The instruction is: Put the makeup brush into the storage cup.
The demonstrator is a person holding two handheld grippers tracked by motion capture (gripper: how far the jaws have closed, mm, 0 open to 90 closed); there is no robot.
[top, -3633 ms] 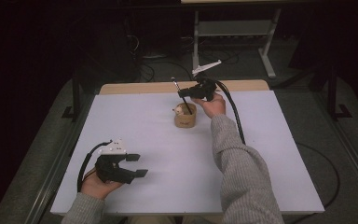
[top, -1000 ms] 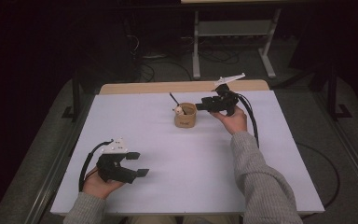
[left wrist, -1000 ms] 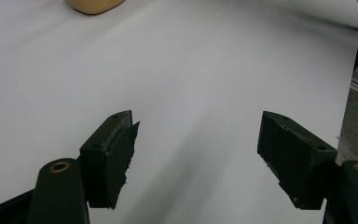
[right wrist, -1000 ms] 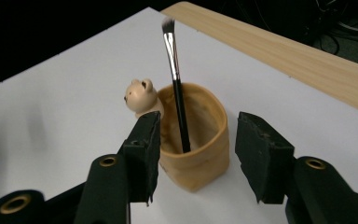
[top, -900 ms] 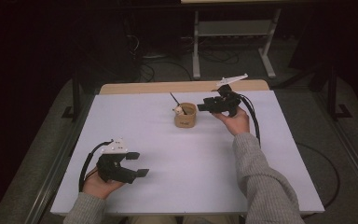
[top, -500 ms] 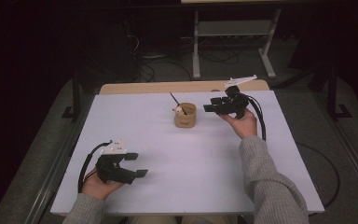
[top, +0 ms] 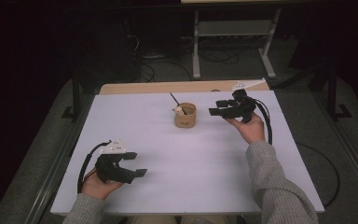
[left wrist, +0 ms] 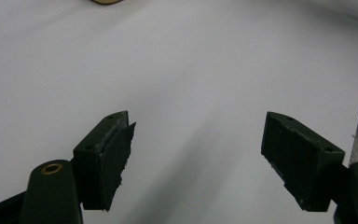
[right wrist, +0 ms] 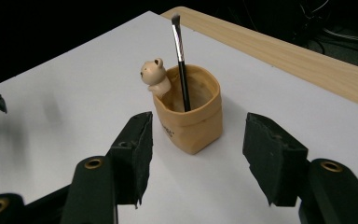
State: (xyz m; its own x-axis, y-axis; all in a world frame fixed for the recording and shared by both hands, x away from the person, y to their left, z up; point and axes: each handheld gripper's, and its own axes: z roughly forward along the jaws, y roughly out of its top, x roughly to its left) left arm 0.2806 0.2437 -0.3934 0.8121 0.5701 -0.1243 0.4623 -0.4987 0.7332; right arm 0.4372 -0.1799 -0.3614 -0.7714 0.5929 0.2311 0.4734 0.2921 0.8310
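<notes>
Beside the cup (top: 185,115), the right gripper (top: 216,107) jaws have just been opening, empty.

Brush (right wrist: 181,56) lower end hidden inside the cup (right wrist: 193,126); cup cut off at left gripper view's top edge.

— What's the thing in hand here?
— A small tan cup (right wrist: 189,119), soft-looking like a folded paper pouch, standing upright on the white surface (top: 168,154) towards its far edge

— Anything in it?
— A makeup brush (right wrist: 181,56) with a black handle, bristles up, leaning against the rim. A little cream bear figure (right wrist: 153,74) perches on the rim just beside it

— Is the cup open?
— Yes, open at the top, nothing touching its sides
</notes>
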